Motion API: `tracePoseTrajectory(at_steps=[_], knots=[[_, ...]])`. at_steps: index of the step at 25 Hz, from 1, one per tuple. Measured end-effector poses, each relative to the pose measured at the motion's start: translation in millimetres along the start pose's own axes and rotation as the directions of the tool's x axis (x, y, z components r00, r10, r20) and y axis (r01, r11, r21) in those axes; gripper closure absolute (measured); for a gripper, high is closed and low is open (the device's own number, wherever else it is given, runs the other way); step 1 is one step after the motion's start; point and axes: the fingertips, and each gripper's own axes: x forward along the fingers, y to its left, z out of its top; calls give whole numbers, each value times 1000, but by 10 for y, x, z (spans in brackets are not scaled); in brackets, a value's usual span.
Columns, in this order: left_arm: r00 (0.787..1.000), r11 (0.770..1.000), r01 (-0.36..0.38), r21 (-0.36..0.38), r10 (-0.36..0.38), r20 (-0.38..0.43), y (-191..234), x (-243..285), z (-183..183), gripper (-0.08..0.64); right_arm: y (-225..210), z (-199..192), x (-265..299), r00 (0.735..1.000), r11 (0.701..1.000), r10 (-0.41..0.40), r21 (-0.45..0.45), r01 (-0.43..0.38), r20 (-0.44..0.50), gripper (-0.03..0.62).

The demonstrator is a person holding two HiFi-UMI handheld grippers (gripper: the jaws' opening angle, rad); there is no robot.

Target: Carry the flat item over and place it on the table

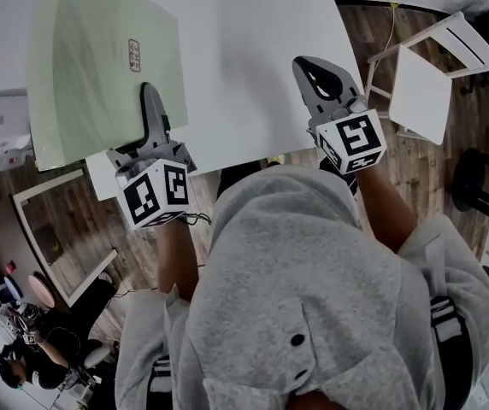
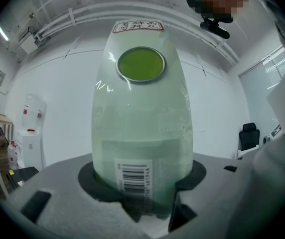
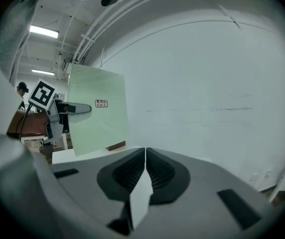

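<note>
My grey hood (image 1: pixel 313 297) fills the near part of the head view, and both tongs reach out past it. At eleven o'clock my left gripper (image 1: pixel 150 101) is clamped on the near edge of the green flat item (image 2: pixel 142 128), barcode end seated between the jaws, which stand fairly wide around it. The item runs away toward ten o'clock. Its far right part is over the white table (image 1: pixel 253 58), and its left part hangs out past the table's left edge. I cannot tell whether it already rests on the top or floats just above it.

At one o'clock my right gripper (image 1: pixel 307 67) has its jaws nearly together on a thin white edge (I take it for the table's near rim, though it could be a loose sheet).

My worries from here:
- I hold the item by one edge only, so its long free end may sag or swing in the jaws.
- If I let go with this much of it off the left side, I judge it could tip to the floor.
- If I pull the right tongs back while they are pinched shut, they could drag whatever they hold.
- The white chair (image 1: pixel 433 84) at two o'clock stands well apart and poses no risk.
</note>
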Motion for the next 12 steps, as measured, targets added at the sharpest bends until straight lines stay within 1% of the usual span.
tracePoseTrajectory(at_steps=[5, 12], knots=[[1000, 1000, 18, -1, -18, -18, 187, 316, -70, 295, 9, -9, 262, 1000, 1000, -21, 17, 21, -19, 563], [999, 1000, 19, 7, -19, -30, 434, 636, -147, 295, 95, -97, 596, 998, 1000, -7, 23, 8, -59, 565]])
